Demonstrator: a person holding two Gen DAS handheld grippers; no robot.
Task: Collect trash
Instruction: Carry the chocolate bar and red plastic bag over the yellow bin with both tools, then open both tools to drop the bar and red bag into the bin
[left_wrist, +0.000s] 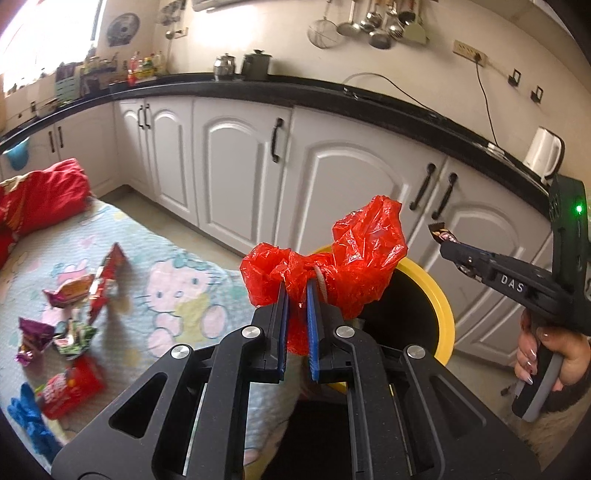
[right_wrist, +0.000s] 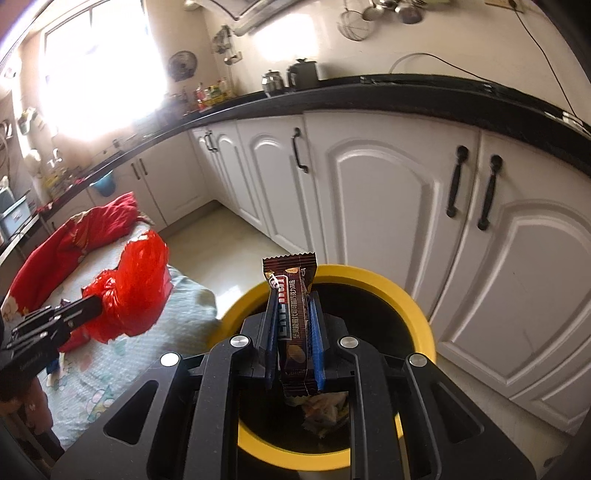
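My right gripper (right_wrist: 293, 325) pinches a brown chocolate-bar wrapper (right_wrist: 293, 332) at frame centre, over the yellow-rimmed black bin (right_wrist: 417, 314). My left gripper (left_wrist: 295, 295) clamps a crumpled red plastic bag (left_wrist: 343, 258) beside the rim. I judge this the drop-off step: next, I release each over the opening.

Crinkled glossy red plastic bag (left_wrist: 347, 258); shiny brown foil-like snack wrapper (right_wrist: 293, 332); smooth yellow plastic bin rim (right_wrist: 413, 314); matt black plastic left gripper (left_wrist: 295, 295); printed cotton-like cloth (left_wrist: 166, 295)
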